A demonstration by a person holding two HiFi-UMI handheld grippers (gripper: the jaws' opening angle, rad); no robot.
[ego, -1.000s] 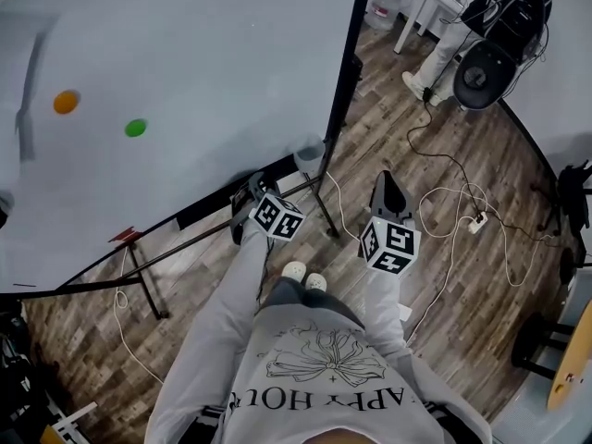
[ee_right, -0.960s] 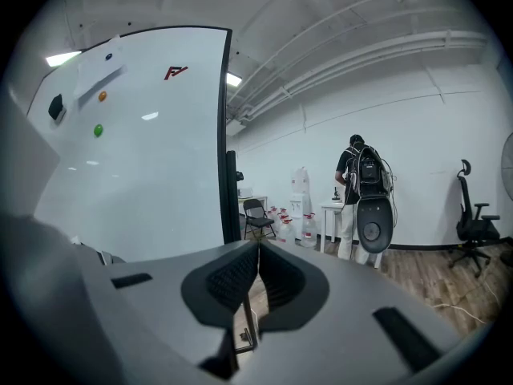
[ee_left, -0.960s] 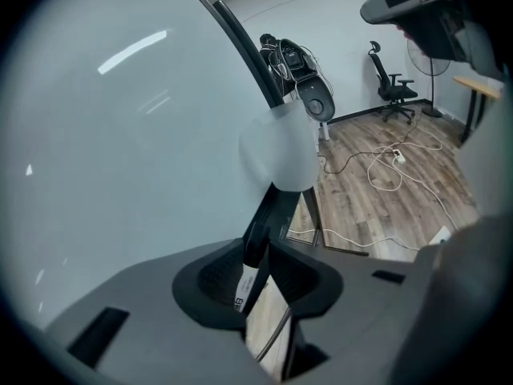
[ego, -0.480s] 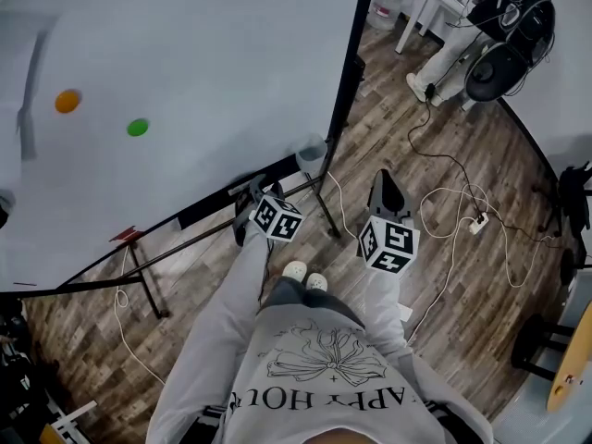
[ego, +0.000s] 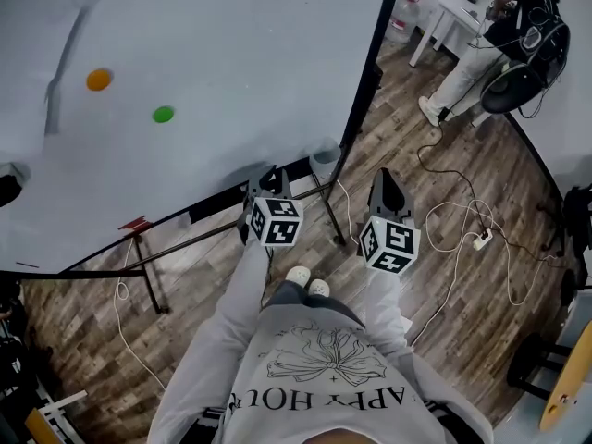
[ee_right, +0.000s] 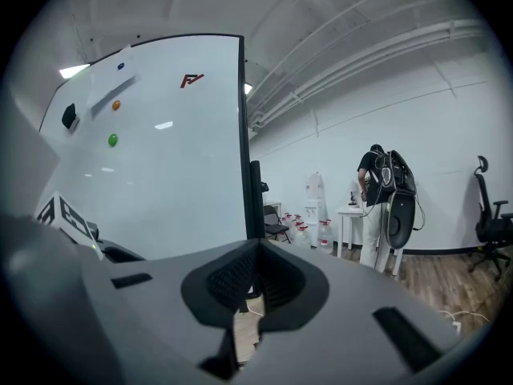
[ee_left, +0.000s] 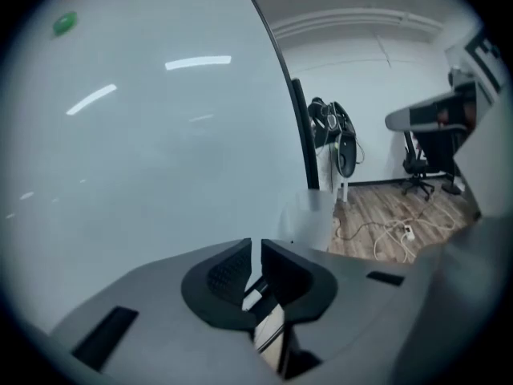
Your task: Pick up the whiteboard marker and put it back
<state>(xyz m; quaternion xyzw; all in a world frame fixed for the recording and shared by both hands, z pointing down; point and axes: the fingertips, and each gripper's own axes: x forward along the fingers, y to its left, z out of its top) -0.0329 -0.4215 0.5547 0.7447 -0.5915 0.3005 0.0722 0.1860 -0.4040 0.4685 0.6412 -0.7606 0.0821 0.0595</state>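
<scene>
At the far left a large whiteboard (ego: 231, 72) stands over the wood floor (ego: 388, 128). It carries an orange magnet (ego: 99, 80) and a green magnet (ego: 163, 114). On its lower edge there is a small red piece (ego: 134, 222) and, right of it, a dark tray (ego: 217, 209).

The left claw (ee_left: 256, 251) is held before the right end of this tray, close to the board. Its jaws have just been closing and now stand only a thin slit apart. Through the slit only the pale board shows, so nothing is grasped.

A pale grey container (ego: 326, 158) stands just right of this claw, beside the board's black side frame (ego: 365, 81). Further right, the right claw (ee_right: 256, 251) is clenched, pad against pad, with nothing in it.

Beyond it white cables (ego: 462, 225) lie on the floor. At the far right a person (ego: 504, 30) stands at a small white table (ego: 453, 12).

The whiteboard marker cannot be made out in any view. Its place relative to the claws and the direction of its long axis therefore cannot be told.
</scene>
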